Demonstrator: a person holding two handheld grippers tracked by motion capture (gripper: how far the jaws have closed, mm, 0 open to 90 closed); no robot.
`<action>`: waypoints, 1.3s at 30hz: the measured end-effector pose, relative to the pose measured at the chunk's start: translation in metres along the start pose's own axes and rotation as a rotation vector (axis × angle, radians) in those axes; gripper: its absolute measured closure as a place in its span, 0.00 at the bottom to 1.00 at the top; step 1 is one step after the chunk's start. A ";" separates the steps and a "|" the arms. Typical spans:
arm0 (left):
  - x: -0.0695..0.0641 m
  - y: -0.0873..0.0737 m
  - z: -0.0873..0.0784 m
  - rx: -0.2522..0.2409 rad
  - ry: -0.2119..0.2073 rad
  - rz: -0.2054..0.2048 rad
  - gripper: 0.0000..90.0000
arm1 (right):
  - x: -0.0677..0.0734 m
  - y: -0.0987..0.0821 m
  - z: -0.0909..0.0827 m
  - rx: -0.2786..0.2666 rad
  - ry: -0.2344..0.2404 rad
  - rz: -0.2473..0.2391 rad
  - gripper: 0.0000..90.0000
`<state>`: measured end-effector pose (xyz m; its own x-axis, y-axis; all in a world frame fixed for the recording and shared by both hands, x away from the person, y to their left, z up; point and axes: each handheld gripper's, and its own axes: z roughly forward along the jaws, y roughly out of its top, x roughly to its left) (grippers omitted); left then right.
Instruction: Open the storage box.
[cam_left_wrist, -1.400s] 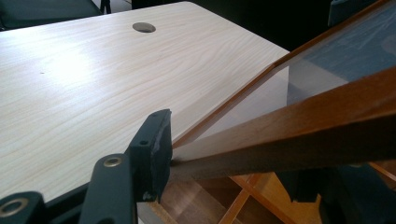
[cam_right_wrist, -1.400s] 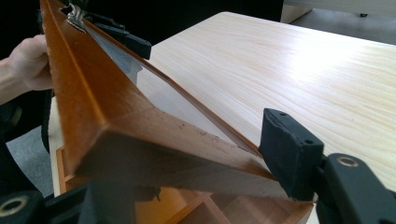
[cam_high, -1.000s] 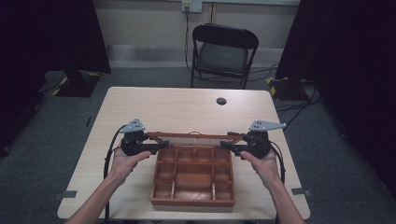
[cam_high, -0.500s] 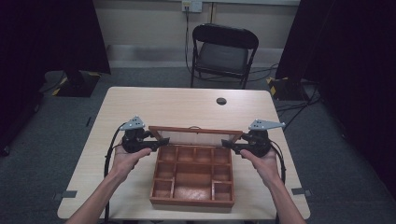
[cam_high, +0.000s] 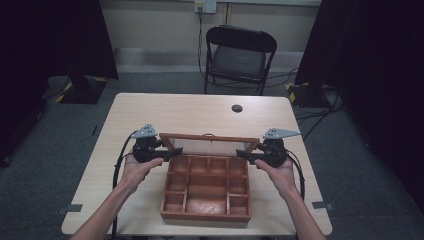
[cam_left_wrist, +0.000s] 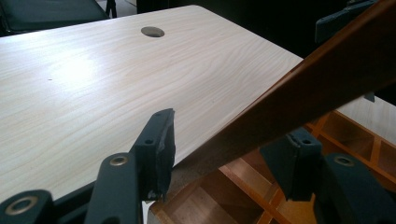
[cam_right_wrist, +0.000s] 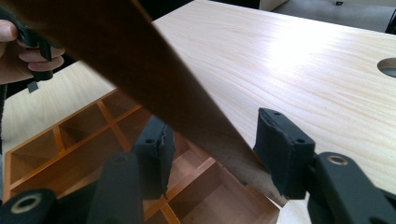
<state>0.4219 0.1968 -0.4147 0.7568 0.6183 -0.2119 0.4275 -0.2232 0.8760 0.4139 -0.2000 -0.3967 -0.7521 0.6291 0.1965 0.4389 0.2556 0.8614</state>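
High view: the wooden box (cam_high: 207, 192) sits on the counter (cam_high: 190, 112), its lid (cam_high: 205, 144) raised at the far edge between the left tongs (cam_high: 167, 148) and right tongs (cam_high: 243, 153).

Left gripper view: the lid's frame (cam_left_wrist: 299, 93) runs between the jaws; clamped or not, I cannot tell.

Right gripper view: the frame (cam_right_wrist: 177, 93) passes between the jaws with a gap on either side.

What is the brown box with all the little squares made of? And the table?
The reddish-brown compartment box looks like stained, smooth wood: solid dividers, warm sheen. The pale table shows printed-looking grain and glare, so probably wood-pattern laminate, though I can't be sure.
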 end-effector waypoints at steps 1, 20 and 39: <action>0.000 0.000 0.001 0.003 0.001 -0.003 0.51 | 0.000 0.000 0.000 0.001 -0.001 0.001 0.53; 0.012 -0.003 0.009 0.012 0.020 -0.001 0.54 | -0.012 -0.003 0.010 0.003 -0.029 0.016 0.57; 0.019 -0.008 0.023 0.016 0.032 0.002 0.55 | -0.020 -0.006 0.022 0.004 -0.053 0.007 0.59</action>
<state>0.4442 0.1933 -0.4355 0.7419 0.6414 -0.1956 0.4339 -0.2368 0.8693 0.4370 -0.1974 -0.4160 -0.7218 0.6691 0.1769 0.4457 0.2539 0.8584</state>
